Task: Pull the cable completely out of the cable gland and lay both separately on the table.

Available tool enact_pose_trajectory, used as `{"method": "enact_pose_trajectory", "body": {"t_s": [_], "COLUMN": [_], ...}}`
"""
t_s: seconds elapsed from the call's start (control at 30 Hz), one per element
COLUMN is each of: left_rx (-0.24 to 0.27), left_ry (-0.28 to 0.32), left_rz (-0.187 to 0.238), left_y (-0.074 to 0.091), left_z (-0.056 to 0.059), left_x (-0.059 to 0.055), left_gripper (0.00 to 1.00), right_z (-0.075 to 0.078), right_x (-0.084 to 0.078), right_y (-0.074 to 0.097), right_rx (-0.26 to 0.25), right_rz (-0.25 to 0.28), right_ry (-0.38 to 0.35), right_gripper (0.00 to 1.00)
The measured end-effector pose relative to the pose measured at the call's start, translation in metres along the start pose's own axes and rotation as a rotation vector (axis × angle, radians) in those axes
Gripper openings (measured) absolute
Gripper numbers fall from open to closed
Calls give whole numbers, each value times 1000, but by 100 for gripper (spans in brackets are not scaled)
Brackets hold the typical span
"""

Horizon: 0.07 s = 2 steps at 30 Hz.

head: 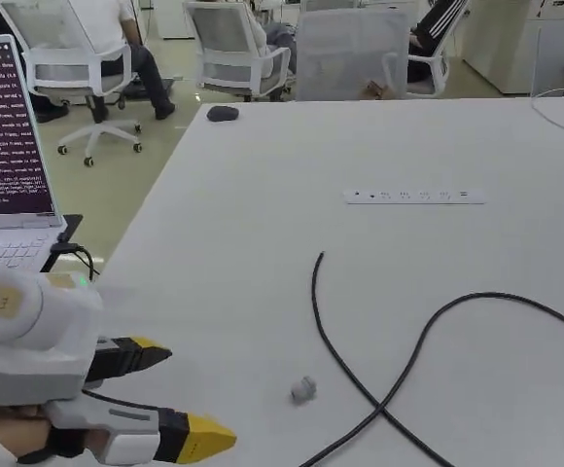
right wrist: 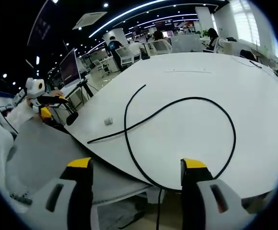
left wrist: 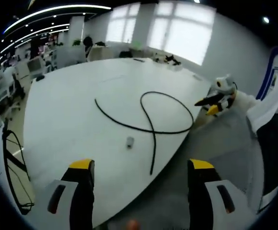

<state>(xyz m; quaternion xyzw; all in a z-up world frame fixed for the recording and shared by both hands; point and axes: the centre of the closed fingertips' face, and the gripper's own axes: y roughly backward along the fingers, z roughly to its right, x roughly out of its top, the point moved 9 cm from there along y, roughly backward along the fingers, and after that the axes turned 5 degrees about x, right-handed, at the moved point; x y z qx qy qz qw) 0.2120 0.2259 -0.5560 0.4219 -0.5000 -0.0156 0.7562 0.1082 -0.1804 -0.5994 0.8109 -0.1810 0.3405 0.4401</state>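
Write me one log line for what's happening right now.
cable looped on table | gland lying apart | left gripper open | right gripper open

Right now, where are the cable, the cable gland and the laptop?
cable [head: 383, 409], head view, where it crosses itself.
cable gland [head: 303, 389], head view, its grey body.
laptop [head: 5, 126], head view, its screen.

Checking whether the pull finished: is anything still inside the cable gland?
No cable runs into the cable gland; it lies alone on the table, apart from the black cable. Its bore is too small to see into.
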Motion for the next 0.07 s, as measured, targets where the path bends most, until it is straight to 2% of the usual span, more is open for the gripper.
{"method": "enact_pose_trajectory", "body": {"t_s": [0.07], "left_rx": [-8], "left_ry": [-10], "left_rz": [-6], "left_y": [3], "left_z": [3], "left_x": [2], "left_gripper": [80], "right_z": [-2], "right_x": [-1], "right_y": [0], "right_rx": [3], "right_rz": [1], "right_ry": [-4], "right_gripper": [78]}}
